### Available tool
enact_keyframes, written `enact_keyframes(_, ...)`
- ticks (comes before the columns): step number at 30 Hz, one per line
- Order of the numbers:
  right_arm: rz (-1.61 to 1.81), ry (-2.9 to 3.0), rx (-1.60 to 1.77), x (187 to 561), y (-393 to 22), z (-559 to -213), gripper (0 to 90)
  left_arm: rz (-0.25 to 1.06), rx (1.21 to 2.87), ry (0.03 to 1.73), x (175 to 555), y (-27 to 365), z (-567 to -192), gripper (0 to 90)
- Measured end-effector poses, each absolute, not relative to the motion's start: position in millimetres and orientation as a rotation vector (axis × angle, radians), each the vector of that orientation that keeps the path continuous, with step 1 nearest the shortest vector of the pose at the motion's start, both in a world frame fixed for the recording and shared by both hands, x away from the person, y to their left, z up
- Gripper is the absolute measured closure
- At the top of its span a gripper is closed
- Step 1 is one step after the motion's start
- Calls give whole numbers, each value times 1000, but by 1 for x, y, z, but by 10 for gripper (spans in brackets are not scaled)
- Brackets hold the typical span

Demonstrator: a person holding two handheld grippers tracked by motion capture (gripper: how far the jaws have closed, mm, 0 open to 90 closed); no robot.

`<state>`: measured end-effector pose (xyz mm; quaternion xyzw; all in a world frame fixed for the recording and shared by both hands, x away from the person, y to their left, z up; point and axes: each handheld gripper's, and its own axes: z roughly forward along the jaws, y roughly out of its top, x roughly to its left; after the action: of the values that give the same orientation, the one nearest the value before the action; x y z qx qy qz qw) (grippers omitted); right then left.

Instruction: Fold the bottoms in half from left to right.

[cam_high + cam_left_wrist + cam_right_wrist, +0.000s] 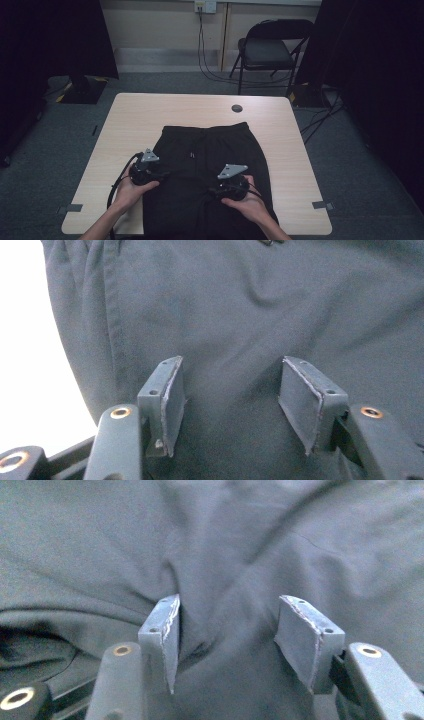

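Observation:
Dark trousers [210, 150] lie flat on the light wooden table [145, 112], waistband at the far side. My left gripper [161, 175] rests at the garment's left edge. In the left gripper view its jaws [230, 390] stand apart over smooth cloth [250, 315], with the side seam and bare tabletop to the left. My right gripper [216, 190] sits on the right half of the trousers, nearer the front edge. In the right gripper view its jaws [227, 630] are apart, and a raised fold of cloth [225, 605] runs up between them, close to the left pad [167, 625].
A round cable hole [237, 108] is in the table beyond the waistband. A black folding chair [270, 50] stands behind the table, with cables on the floor near it. Dark curtains hang at both sides. Bare tabletop lies left and right of the garment.

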<state>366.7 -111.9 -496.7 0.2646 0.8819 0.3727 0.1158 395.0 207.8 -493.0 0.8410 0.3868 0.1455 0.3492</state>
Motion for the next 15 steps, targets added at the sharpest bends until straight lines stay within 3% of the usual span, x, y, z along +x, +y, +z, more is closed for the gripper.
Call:
enact_keyframes(9, 1060, 2541, 761, 370, -145, -496, 442, 319, 2217, 965, 387, 182, -490, 375)
enact_keyframes(14, 1025, 2531, 845, 367, -158, -494, 430, 304, 2223, 952, 390, 189, -485, 459)
enact_keyframes(15, 1008, 2531, 860, 366, -155, -493, 373, 308, 2210, 958, 392, 192, -484, 475)
